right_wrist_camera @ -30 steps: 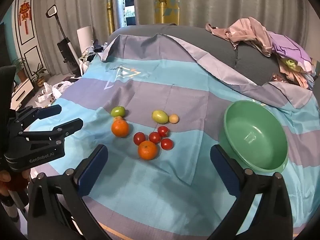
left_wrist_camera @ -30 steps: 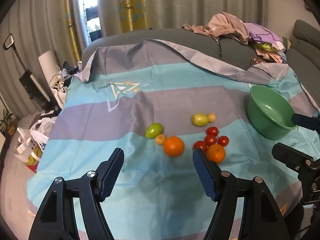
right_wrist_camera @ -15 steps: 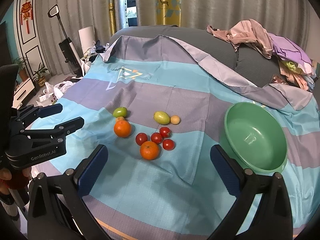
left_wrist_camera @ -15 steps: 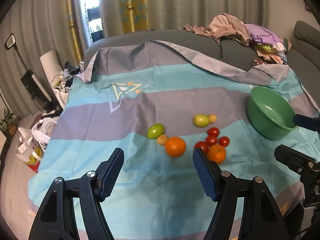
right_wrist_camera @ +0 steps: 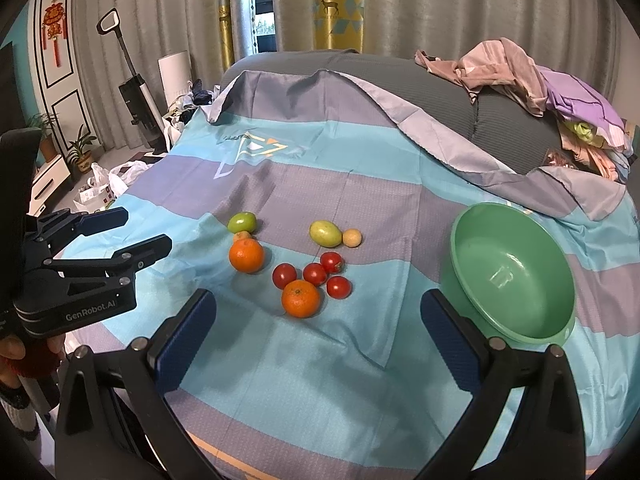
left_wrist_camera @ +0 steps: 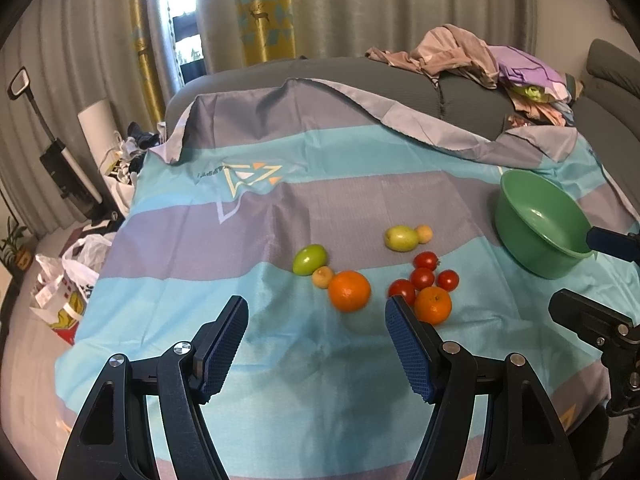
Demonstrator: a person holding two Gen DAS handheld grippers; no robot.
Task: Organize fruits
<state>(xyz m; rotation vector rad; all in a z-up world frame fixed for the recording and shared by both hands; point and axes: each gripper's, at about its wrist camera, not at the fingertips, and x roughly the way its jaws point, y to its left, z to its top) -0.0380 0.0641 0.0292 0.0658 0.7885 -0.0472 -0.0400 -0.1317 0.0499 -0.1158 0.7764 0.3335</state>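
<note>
Fruit lies loose on a striped teal and grey cloth (left_wrist_camera: 280,352). Two oranges (left_wrist_camera: 349,291) (left_wrist_camera: 433,305), several red tomatoes (left_wrist_camera: 423,278), two green fruits (left_wrist_camera: 309,259) (left_wrist_camera: 401,237) and two small yellowish fruits (left_wrist_camera: 322,277) sit in the middle. An empty green bowl (right_wrist_camera: 514,276) stands to the right of them. My left gripper (left_wrist_camera: 316,344) hovers open just short of the oranges. My right gripper (right_wrist_camera: 316,336) hangs open in front of an orange (right_wrist_camera: 301,298), with the bowl on its right. Nothing is held by either one.
A grey sofa back (right_wrist_camera: 400,76) with a heap of clothes (right_wrist_camera: 560,92) rises behind the cloth. Plastic bags (left_wrist_camera: 64,292) and an upright vacuum (right_wrist_camera: 134,80) stand on the floor to the left. A person's hand (right_wrist_camera: 16,356) holds the left gripper (right_wrist_camera: 104,240).
Both views have shifted slightly: the fruit and bowl sit a little lower and nearer than a second ago. Both grippers stay open and nothing on the cloth has moved.
</note>
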